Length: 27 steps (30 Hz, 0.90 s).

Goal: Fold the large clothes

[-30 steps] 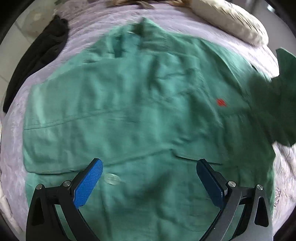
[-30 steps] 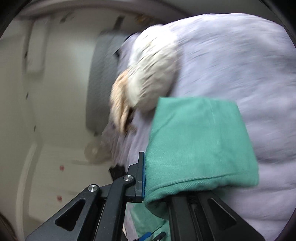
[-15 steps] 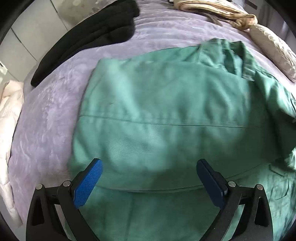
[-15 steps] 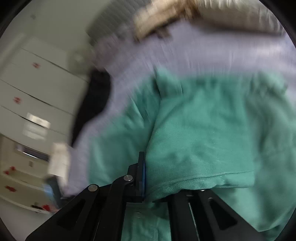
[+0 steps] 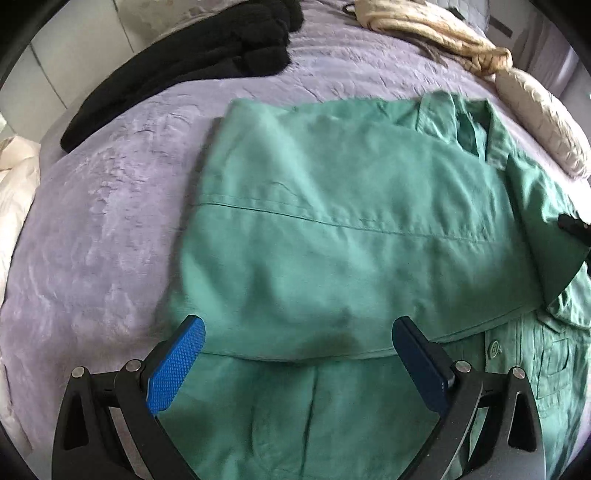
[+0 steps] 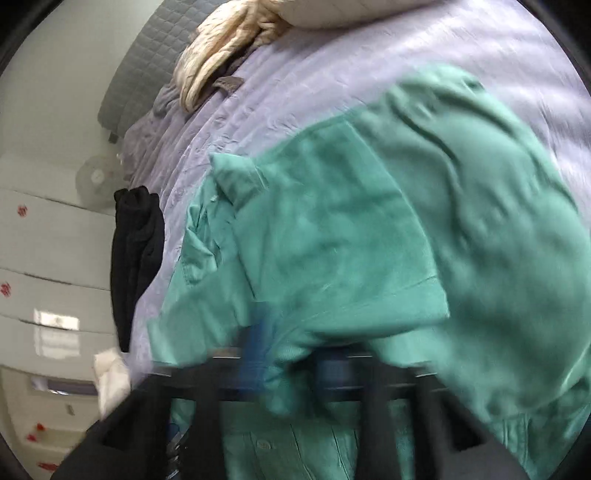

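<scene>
A large green button shirt (image 5: 343, 236) lies on a lilac bedspread (image 5: 103, 206), one side folded across the body, collar at the far right. My left gripper (image 5: 297, 354) hovers open and empty over the folded edge, its blue pads (image 5: 173, 365) spread wide. In the right wrist view the same shirt (image 6: 369, 258) fills the frame, and a sleeve end (image 6: 332, 295) drapes over my right gripper (image 6: 291, 362). That gripper is motion-blurred, with the fingers a little apart, so its grip on the sleeve is unclear.
A black garment (image 5: 192, 55) lies at the bed's far left and also shows in the right wrist view (image 6: 135, 254). A beige garment (image 5: 436, 29) and a pale pillow (image 5: 543, 118) sit at the far right. White drawers (image 6: 48, 273) and a fan (image 6: 96, 181) stand beside the bed.
The right gripper swung the sleeve over the shirt body and lowered it; its fingers now look parted. The left gripper's view shifted left and back from the shirt.
</scene>
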Each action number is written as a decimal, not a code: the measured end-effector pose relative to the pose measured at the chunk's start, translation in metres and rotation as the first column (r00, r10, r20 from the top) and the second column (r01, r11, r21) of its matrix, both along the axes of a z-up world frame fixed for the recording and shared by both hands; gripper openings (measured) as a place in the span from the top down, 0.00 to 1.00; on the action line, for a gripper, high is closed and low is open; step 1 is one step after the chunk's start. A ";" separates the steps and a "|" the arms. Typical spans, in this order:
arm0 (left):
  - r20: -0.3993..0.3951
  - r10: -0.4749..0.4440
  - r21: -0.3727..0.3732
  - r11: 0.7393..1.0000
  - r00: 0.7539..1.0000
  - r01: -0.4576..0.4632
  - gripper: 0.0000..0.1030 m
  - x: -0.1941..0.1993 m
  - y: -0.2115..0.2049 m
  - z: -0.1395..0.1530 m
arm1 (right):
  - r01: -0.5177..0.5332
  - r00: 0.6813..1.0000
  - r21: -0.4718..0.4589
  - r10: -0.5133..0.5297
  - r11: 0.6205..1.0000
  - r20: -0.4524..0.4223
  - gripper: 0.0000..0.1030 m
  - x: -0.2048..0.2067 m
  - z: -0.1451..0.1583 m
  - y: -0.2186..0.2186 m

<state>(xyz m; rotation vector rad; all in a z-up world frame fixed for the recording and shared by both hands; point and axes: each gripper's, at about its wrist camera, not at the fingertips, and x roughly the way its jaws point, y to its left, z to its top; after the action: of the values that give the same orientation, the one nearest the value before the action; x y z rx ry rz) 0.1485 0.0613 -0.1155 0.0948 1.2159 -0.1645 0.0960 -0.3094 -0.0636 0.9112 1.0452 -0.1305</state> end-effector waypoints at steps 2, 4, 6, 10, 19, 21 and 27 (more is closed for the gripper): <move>0.020 0.022 -0.008 1.000 1.000 -0.022 0.01 0.001 0.016 0.003 | -0.101 0.994 -0.144 0.107 0.984 0.034 0.93 0.013 0.022 0.025; 0.031 0.051 0.000 0.999 0.998 -0.051 0.01 0.003 0.024 0.006 | -0.241 0.964 -0.272 0.262 0.932 0.043 0.93 0.025 0.036 0.065; 0.029 0.091 0.004 0.996 0.995 -0.091 0.01 0.004 0.040 0.003 | -0.377 0.915 -0.345 0.404 0.859 0.005 0.88 0.032 0.036 0.108; 0.011 0.137 -0.004 0.991 0.991 -0.137 0.01 -0.001 0.058 0.003 | -0.581 0.809 -0.437 0.549 0.687 -0.212 0.65 0.040 -0.001 0.178; 0.007 0.058 -0.068 0.996 0.998 -0.058 0.01 -0.007 0.017 0.004 | -0.554 0.829 -0.284 0.549 0.783 -0.105 0.37 -0.006 0.003 0.149; 0.013 0.043 -0.079 0.996 0.999 -0.042 0.01 -0.010 0.007 0.006 | -0.469 0.881 -0.233 0.468 0.852 -0.063 0.37 -0.019 0.008 0.117; 0.038 0.008 -0.098 0.995 0.999 -0.004 0.01 -0.009 -0.021 0.015 | -0.121 0.993 0.175 0.119 0.977 0.019 0.84 -0.014 -0.029 0.047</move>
<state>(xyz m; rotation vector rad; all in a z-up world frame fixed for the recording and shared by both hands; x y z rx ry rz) 0.1395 0.0405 -0.1005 0.0089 1.1683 -0.2162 0.0817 -0.2620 -0.0928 1.0043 1.1136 0.0677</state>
